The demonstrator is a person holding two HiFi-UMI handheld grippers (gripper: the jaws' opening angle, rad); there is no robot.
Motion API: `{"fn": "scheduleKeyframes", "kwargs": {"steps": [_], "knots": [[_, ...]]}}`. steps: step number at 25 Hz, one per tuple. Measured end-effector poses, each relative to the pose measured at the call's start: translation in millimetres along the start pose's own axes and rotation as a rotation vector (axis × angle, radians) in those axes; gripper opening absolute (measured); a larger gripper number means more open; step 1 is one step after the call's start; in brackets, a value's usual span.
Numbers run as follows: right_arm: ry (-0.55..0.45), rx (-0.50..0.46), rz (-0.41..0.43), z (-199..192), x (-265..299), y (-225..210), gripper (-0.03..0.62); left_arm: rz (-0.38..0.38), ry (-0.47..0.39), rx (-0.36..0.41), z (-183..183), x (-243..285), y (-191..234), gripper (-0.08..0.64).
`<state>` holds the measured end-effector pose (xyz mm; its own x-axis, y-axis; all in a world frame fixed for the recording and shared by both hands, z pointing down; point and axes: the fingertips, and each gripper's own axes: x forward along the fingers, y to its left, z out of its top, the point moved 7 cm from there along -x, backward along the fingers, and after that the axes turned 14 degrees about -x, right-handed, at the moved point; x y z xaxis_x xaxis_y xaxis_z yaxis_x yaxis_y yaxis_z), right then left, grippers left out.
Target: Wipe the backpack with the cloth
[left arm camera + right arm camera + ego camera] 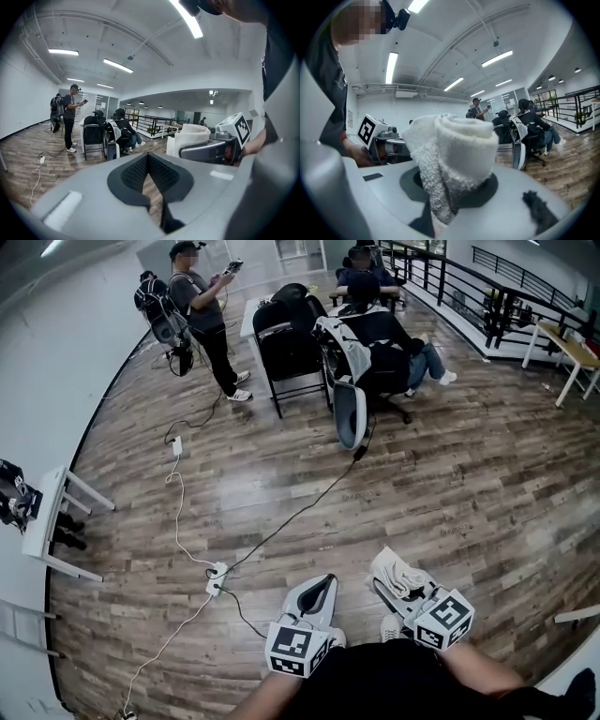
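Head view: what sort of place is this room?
Most likely an open office or workshop: a wood-plank floor, black office chairs, a black railing along one side, and a power strip with trailing cables.

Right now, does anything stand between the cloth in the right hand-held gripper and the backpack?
Yes. What looks like the backpack sits on the far table, behind a black chair. From the cloth, open floor crossed by a cable lies between.
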<state>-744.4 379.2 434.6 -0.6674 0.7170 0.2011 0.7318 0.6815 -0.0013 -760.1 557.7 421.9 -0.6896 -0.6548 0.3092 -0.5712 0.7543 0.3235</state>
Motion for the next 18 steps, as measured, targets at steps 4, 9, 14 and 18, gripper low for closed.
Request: {"fn": "scheduleKeyframes", "kwargs": {"steps": [4,9,14,18], "knots": [[0.008,0.007,-0.067,0,-4,13,0.089,-0.067,0.028,0.025,-3,-1,3,0.006],[0.017,0.03,-0.17,-5,-17,32,0.089,-0.158,0.067,0.054,-6,-2,5,0.006],[0.023,0.058,-0.286,-12,-30,49,0.089,-0.265,0.098,0.091,-10,-1,-1,0.006],[0.033,0.078,-0.361,-17,-39,64,0.089,-0.345,0.138,0.114,-19,2,-6,0.006]]}}
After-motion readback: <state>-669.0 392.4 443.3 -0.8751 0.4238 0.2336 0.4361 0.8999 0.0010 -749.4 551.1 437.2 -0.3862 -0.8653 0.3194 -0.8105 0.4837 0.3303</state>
